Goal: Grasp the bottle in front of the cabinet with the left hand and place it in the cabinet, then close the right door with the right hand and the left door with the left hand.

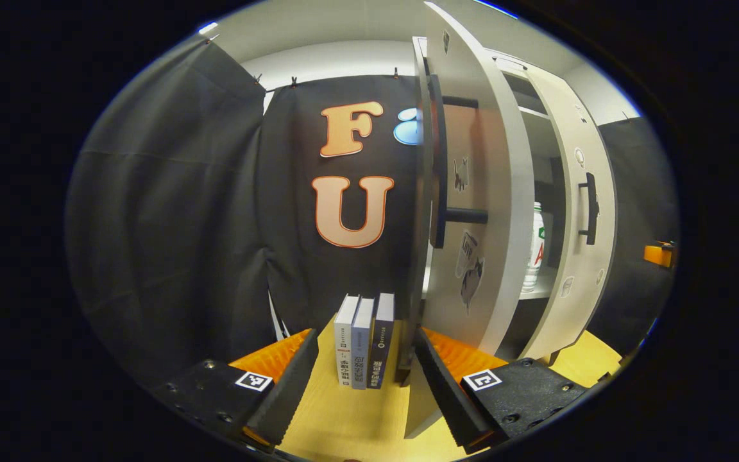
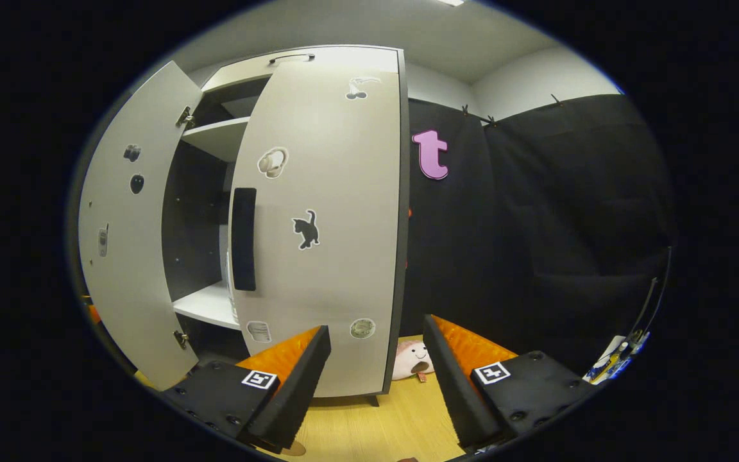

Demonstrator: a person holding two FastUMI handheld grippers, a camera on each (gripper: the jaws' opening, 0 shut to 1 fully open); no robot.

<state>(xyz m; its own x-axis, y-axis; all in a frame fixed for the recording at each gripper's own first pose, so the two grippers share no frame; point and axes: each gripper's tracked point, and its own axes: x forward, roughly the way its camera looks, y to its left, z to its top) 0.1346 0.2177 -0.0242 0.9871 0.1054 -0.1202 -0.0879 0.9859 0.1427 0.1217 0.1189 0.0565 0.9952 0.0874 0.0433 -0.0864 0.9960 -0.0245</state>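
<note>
Left gripper view: left gripper (image 1: 363, 385) low in the view, fingers spread wide, nothing between them. Ahead, the left door (image 1: 472, 212) seen nearly edge-on, its dark bar handle (image 1: 439, 160) facing the camera side. Past it, the right door (image 1: 578, 218) partly swung in, with its own handle (image 1: 591, 208).
Bottle: bottle (image 1: 534, 247) stands upright on a cabinet shelf (image 1: 539, 292), seen through the gap between the two doors. Well apart from the left gripper, up and to the right of it, behind the left door's edge.
Books: three books (image 1: 364, 340) stand upright on the wooden table (image 1: 344, 423), just left of the left door's lower edge, straight ahead between the left gripper's fingers.
Right gripper view: right gripper (image 2: 376, 378) also spread wide and holding nothing. It faces the outer face of the right door (image 2: 324, 218), which carries stickers and a dark handle (image 2: 244, 239). The left door (image 2: 122, 237) stands open wide at far left; cabinet interior and shelves (image 2: 212, 138) show between the doors.
Plush toy: a small pink plush toy (image 2: 412, 359) lies on the table by the right door's lower corner, between the right gripper's fingers, farther off.
Pose: both grippers level, pointing forward over the table, touching nothing.
Doors: neither fully shut.
</note>
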